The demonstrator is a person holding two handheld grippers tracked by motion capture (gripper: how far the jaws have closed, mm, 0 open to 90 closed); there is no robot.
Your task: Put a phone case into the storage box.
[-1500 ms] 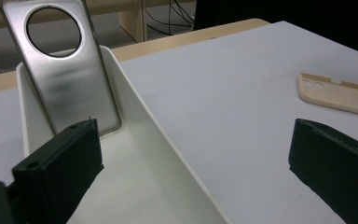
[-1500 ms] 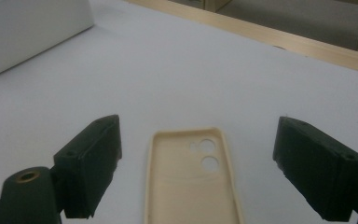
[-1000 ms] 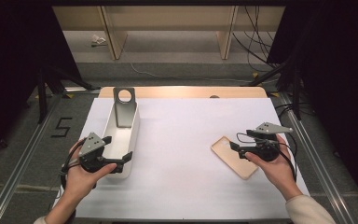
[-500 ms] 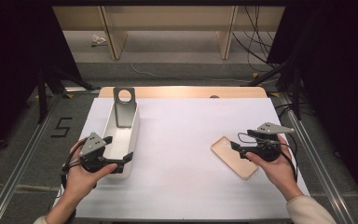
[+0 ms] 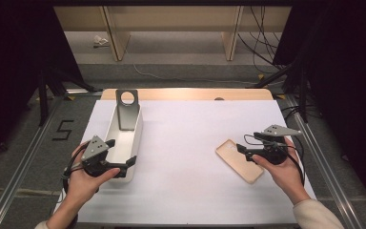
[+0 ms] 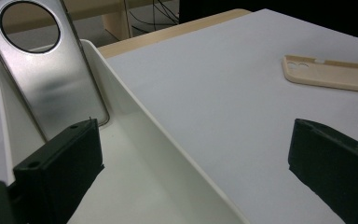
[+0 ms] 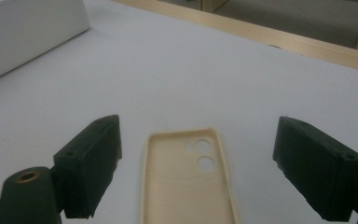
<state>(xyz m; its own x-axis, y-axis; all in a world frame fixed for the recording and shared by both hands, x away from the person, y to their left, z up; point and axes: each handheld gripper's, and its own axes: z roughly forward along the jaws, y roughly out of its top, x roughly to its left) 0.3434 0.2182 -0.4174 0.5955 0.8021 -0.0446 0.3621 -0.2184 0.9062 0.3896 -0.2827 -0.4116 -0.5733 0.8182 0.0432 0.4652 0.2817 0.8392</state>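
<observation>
A beige phone case [image 5: 240, 161] lies inside-up on the white table sheet [image 5: 186, 138] at the right. My right gripper [image 5: 242, 152] hovers over its near end, open, the jaws standing either side of the case [image 7: 191, 186] without touching it. At the left stands a long white tray [image 5: 134, 138] with a silver metal plate [image 5: 127, 109], pierced by a round hole, leaning at its far end. My left gripper [image 5: 127, 167] is open at the tray's near end. Its jaws straddle the tray's right wall [image 6: 168, 144], one over the inside and one over the table.
A wooden strip [image 5: 186, 94] runs along the table's far edge, with wooden legs and cables on the floor beyond. Metal rails flank both sides of the table. A "5" marker [image 5: 63, 129] is on the floor at the left. White sheet lies bare between tray and case.
</observation>
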